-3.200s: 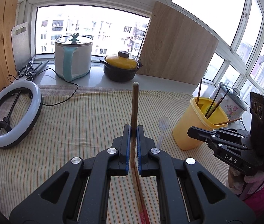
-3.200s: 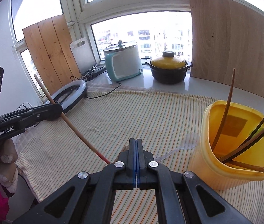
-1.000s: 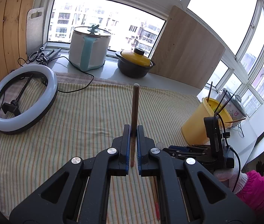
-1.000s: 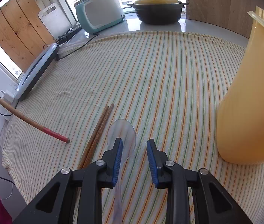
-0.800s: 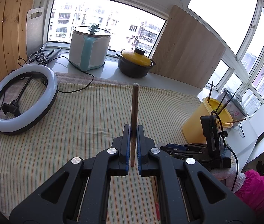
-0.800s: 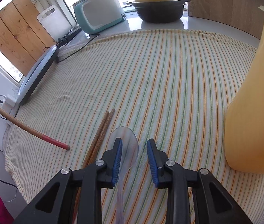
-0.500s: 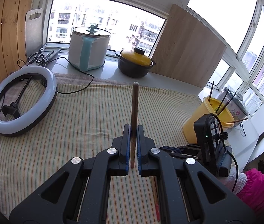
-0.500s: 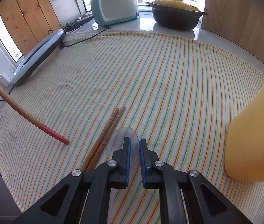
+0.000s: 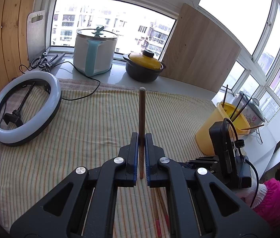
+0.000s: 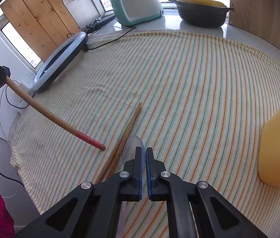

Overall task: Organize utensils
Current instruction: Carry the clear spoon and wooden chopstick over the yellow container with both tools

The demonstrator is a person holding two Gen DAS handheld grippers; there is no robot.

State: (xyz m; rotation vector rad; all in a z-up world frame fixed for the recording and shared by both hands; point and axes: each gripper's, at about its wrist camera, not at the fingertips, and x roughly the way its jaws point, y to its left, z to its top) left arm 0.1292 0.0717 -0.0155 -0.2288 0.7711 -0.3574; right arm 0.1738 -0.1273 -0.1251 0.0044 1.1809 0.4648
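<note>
— Two grippers: what has each got?
— Left gripper (image 9: pixel 142 154) has its jaws clamped on a red-tipped chopstick (image 10: pixel 46 113), held above the striped cloth (image 10: pixel 179 83) on the counter.
— And the right gripper (image 10: pixel 145 158)?
— Its jaws have just closed, nearly touching, on a clear plastic spoon (image 10: pixel 133 144) lying near the cloth's front edge, just beside two brown chopsticks (image 10: pixel 126 132). The yellow tub (image 9: pixel 219 130) stands at the right.

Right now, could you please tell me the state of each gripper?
Left gripper: closed on a red-tipped wooden stick.
Right gripper: jaws just closed on the clear plastic spoon.
</note>
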